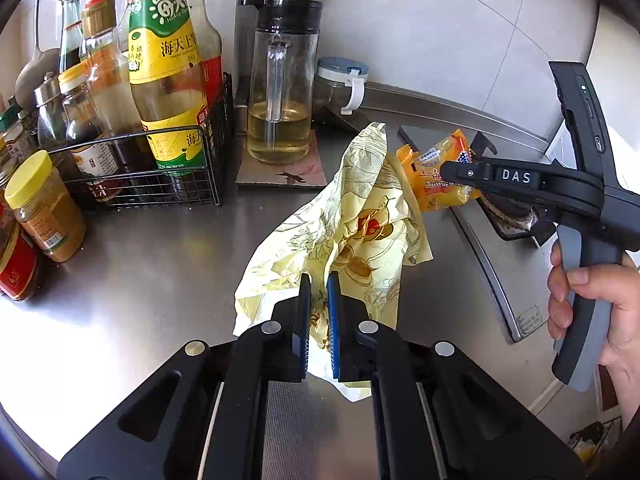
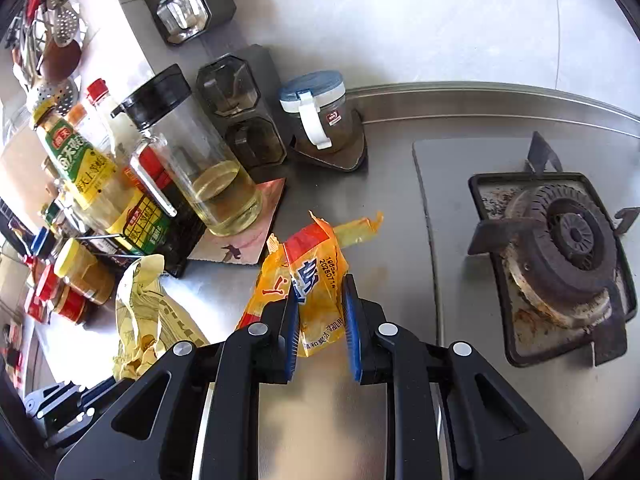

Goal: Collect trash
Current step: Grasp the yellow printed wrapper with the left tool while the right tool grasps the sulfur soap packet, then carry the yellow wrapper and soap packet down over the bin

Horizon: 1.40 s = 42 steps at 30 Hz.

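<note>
My left gripper (image 1: pixel 319 280) is shut on a crumpled pale-yellow printed paper wrapper (image 1: pixel 352 224), which hangs lifted above the steel counter (image 1: pixel 160 264). The same yellow wrapper (image 2: pixel 140 308) shows at the lower left of the right wrist view. My right gripper (image 2: pixel 320 286) is shut on an orange snack packet (image 2: pixel 308 276) with blue and red print, held off the counter. In the left wrist view that right gripper (image 1: pixel 452 170), gripped by a person's hand (image 1: pixel 592 300), holds the orange packet (image 1: pixel 440 172) just right of the yellow wrapper.
A glass oil jug (image 1: pixel 280 112) stands on a cardboard mat. Left of it is a wire rack (image 1: pixel 192 176) of sauce bottles, with jars (image 1: pixel 44 208) beside. A small lidded jar (image 2: pixel 316 112) sits at the back. A gas burner (image 2: pixel 560 256) lies to the right.
</note>
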Each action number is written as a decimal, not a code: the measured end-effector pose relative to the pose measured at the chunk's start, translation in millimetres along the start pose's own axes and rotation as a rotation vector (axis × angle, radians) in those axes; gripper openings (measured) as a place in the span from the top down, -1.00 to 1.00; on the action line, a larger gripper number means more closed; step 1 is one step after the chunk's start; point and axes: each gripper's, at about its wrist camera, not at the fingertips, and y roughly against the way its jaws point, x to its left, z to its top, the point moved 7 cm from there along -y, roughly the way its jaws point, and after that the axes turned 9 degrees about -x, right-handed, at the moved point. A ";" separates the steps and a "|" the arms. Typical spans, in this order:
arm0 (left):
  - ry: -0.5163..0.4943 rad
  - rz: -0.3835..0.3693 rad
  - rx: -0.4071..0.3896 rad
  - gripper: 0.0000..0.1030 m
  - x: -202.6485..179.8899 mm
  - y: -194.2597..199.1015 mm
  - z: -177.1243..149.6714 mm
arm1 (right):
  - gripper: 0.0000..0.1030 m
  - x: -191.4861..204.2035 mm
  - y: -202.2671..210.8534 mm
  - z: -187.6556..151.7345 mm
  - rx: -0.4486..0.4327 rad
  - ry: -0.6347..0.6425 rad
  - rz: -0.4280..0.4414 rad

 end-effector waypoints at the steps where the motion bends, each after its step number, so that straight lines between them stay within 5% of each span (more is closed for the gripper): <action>1: -0.001 -0.002 -0.003 0.88 -1.8 4.9 -1.2 | 0.59 0.3 8.0 -2.4 -0.004 0.000 -0.002; 10: -0.017 -0.034 -0.011 0.87 -25.1 70.2 -33.3 | 0.59 8.0 92.6 -45.7 -0.015 0.007 -0.020; 25: -0.028 -0.074 0.061 0.87 -50.0 161.6 -148.3 | 0.59 14.7 198.5 -178.3 0.091 -0.027 -0.071; 33: -0.006 -0.078 0.215 0.87 -49.9 148.6 -236.6 | 0.59 4.9 192.4 -262.5 0.219 -0.044 -0.109; 42: 0.016 -0.062 0.339 0.87 -45.2 90.0 -309.8 | 0.59 -18.8 135.0 -344.8 0.351 -0.101 -0.150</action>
